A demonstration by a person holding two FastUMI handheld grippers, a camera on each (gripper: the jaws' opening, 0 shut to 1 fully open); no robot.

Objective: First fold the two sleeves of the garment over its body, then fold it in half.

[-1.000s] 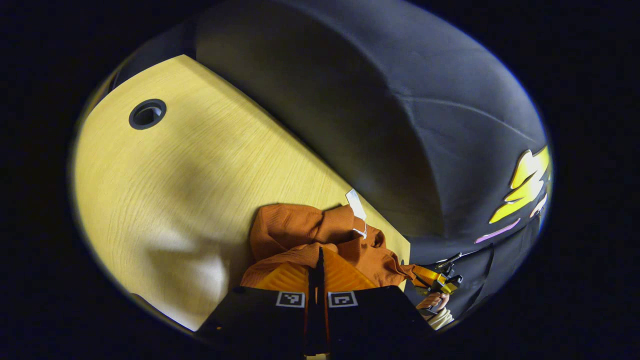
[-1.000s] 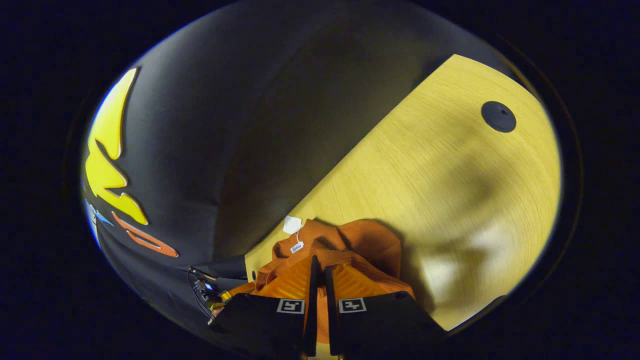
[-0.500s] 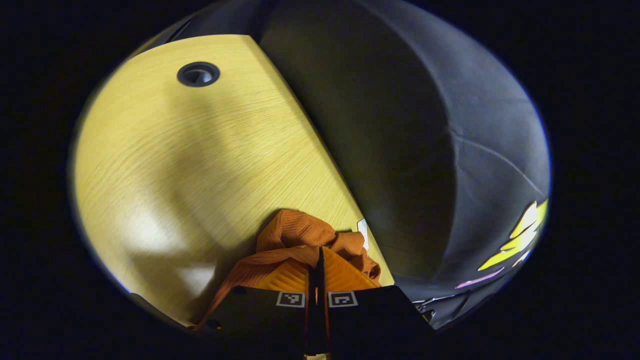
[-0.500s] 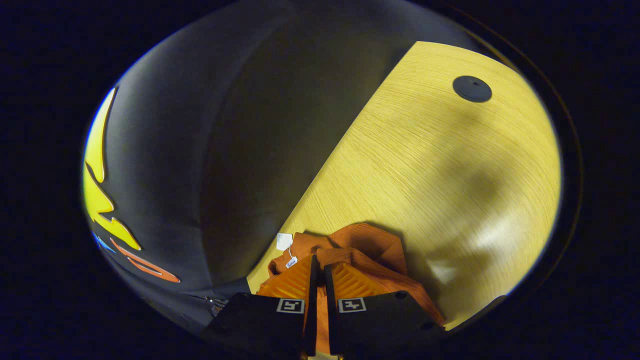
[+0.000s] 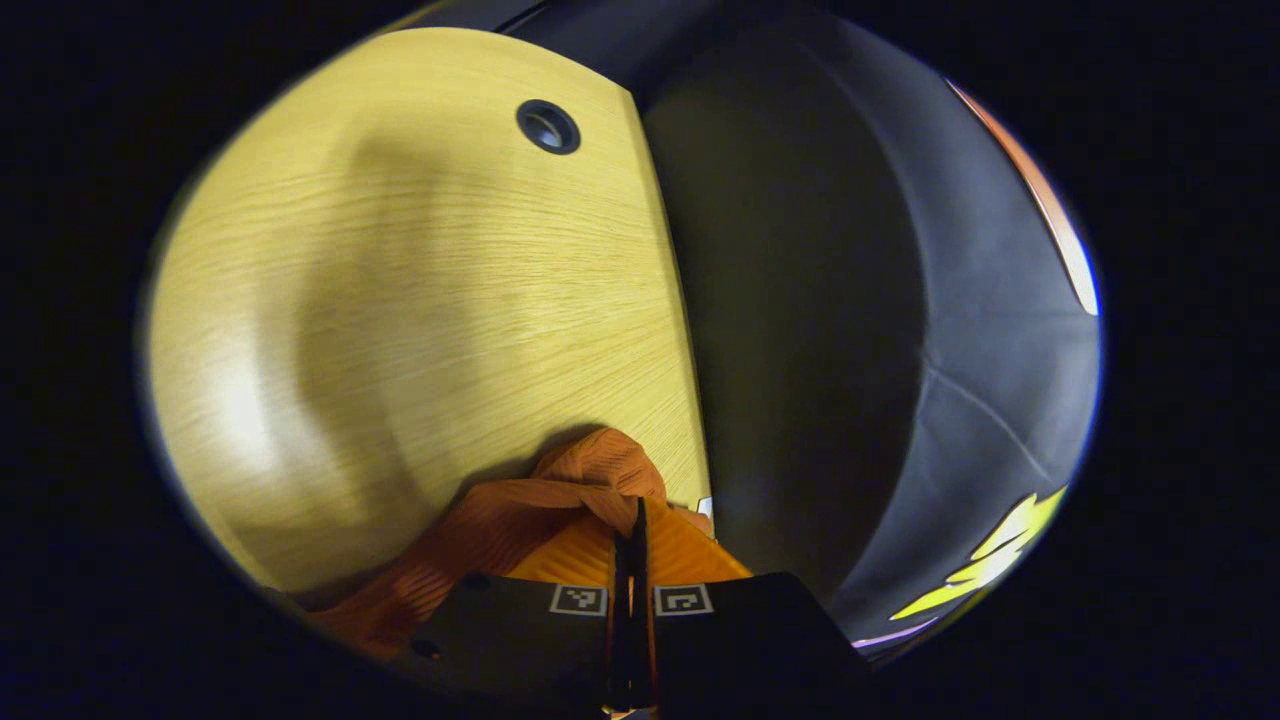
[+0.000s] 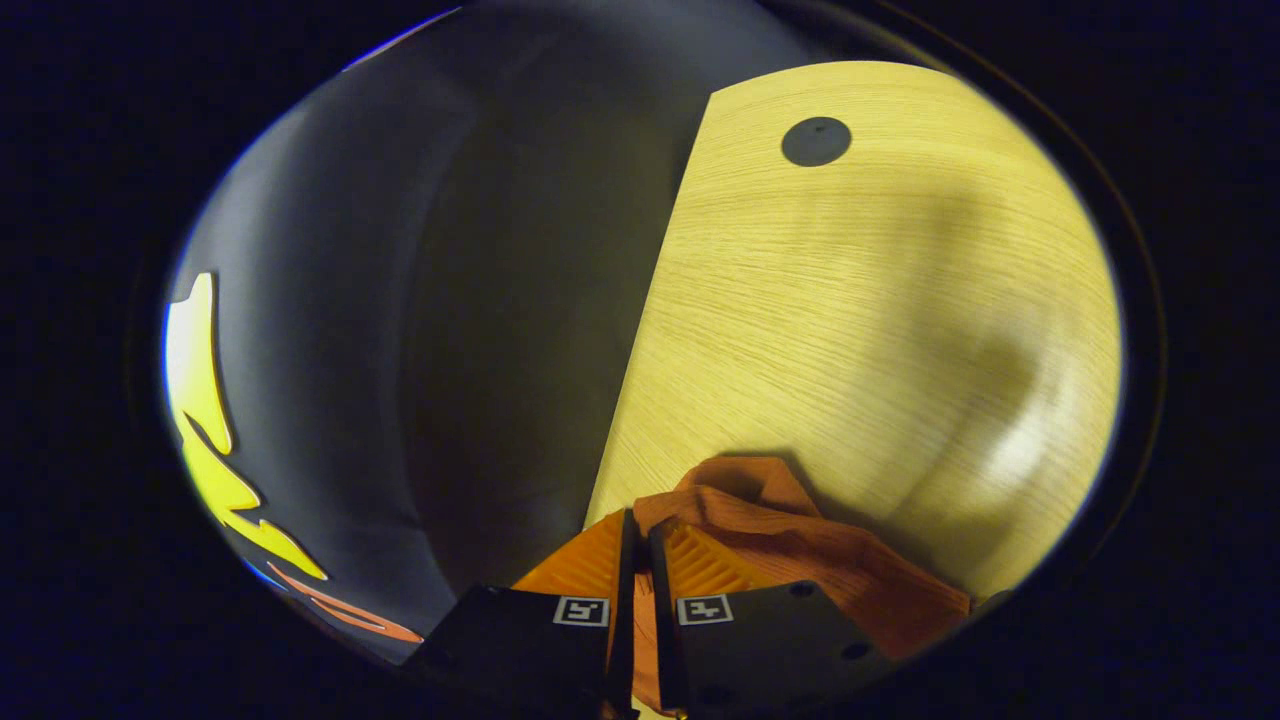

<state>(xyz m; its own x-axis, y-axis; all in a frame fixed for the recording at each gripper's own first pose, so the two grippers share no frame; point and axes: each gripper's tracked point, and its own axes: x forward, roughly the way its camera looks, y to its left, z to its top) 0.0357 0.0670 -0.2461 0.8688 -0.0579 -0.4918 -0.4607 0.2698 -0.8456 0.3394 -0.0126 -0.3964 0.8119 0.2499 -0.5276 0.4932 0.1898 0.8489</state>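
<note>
Both my left gripper (image 5: 638, 520) and right gripper (image 6: 640, 535) are clamped on the orange garment (image 5: 560, 490) by the table (image 5: 400, 300) edge; gotta pull evenly so it spreads flat.

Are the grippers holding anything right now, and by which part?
Both are shut on the orange garment: left gripper and right gripper each pinch a bunched fold; which part cannot be told.

We hold our left gripper (image 5: 638, 515) pointing toward twelve o'clock with its fingers pinched tight on the garment (image 5: 520, 510), and our right gripper (image 6: 637, 525) likewise aims at twelve o'clock, clamped on cloth.
</note>
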